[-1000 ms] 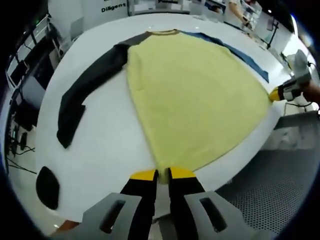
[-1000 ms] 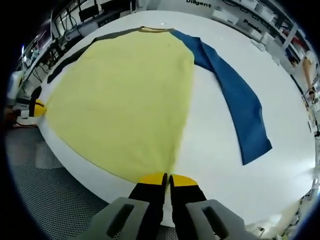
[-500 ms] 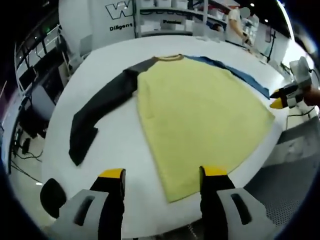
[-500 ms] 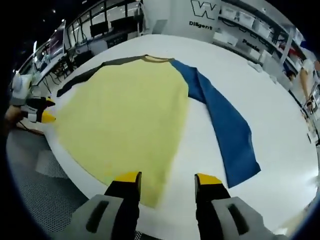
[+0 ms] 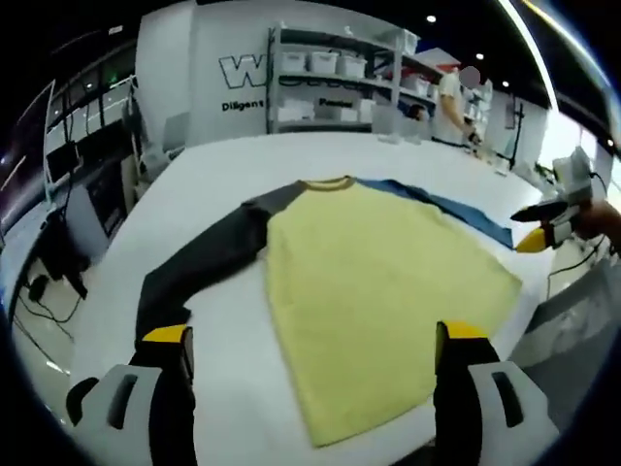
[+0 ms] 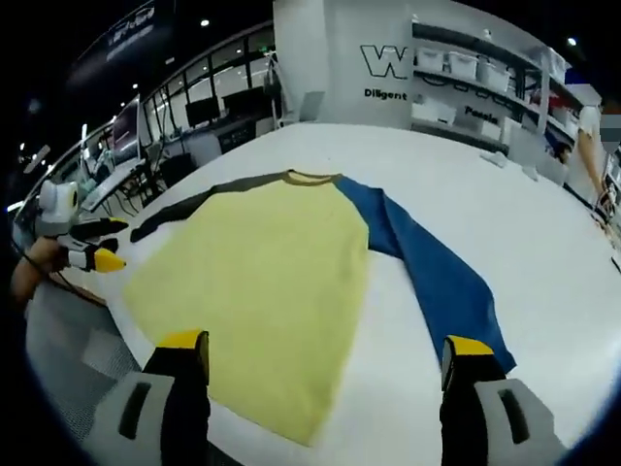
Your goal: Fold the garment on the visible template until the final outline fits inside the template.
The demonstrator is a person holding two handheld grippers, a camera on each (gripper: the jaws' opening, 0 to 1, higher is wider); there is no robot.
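While both grippers — left (image 5: 315,340), right (image 6: 320,348) — hover with jaws wide apart and empty, the shirt (image 6: 267,291) lies flat on the white table (image 6: 543,282), sleeves spread.

The garment's blue sleeve (image 5: 456,206) lies mostly hidden behind its yellow body (image 5: 378,291) in the left gripper view

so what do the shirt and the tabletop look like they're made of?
Shirt: soft matte knit, likely cotton-type jersey; it lies limp and flat, with no shine, a yellow body, blue sleeve, dark sleeve.
Table: smooth white hard surface, possibly laminate or paint; it shows faint glare.
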